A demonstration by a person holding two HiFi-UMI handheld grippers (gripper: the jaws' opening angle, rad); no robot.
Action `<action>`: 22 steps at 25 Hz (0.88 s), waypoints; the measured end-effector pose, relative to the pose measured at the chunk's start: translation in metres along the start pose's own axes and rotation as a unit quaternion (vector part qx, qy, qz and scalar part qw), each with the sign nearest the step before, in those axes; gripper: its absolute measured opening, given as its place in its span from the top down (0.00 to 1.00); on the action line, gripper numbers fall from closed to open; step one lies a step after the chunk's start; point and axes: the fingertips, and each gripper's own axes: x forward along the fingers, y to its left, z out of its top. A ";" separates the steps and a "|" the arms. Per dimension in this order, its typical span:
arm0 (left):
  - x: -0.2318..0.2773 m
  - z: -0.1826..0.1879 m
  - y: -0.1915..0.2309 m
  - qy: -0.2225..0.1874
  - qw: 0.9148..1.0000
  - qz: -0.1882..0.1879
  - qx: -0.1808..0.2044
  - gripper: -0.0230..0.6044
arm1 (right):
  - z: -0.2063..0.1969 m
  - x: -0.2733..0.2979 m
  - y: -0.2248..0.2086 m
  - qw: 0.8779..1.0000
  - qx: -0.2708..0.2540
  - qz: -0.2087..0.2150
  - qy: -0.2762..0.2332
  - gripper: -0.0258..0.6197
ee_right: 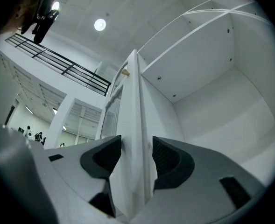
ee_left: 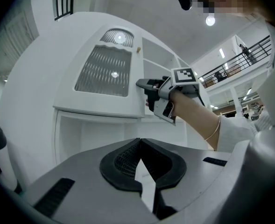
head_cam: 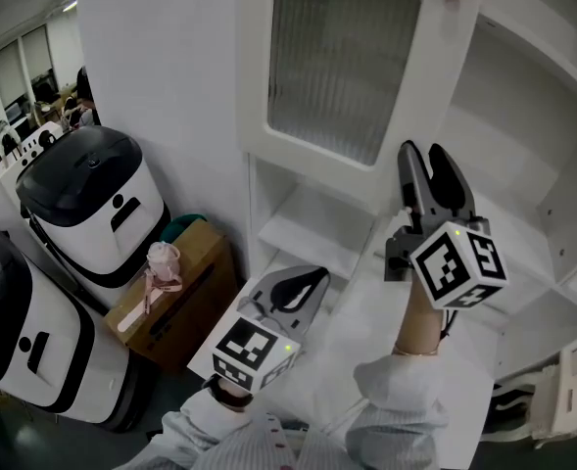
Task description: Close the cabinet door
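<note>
Right gripper (head_cam: 427, 157) jaws gaping wide, straddling cabinet door (head_cam: 342, 67) right edge, a sound place to hold; door likely swinging light, rigid. Left gripper (head_cam: 308, 284) jaws resting together.

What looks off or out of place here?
Only the cabinet door, standing open from the white cabinet, with its edge between the open jaws of the right gripper. Nothing looks spilled, damaged or askew.
</note>
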 end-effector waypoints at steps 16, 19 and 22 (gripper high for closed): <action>0.012 0.003 -0.005 0.003 1.000 -0.006 0.008 0.95 | -0.007 0.007 -0.010 1.000 0.008 0.007 0.010 0.65; 0.012 0.004 -0.007 0.003 1.000 -0.009 0.011 0.95 | -0.007 0.007 -0.009 1.000 0.006 0.004 0.016 0.65; 0.011 0.005 -0.008 0.002 1.000 -0.011 0.012 0.95 | -0.006 0.007 -0.008 1.000 0.001 0.001 0.022 0.65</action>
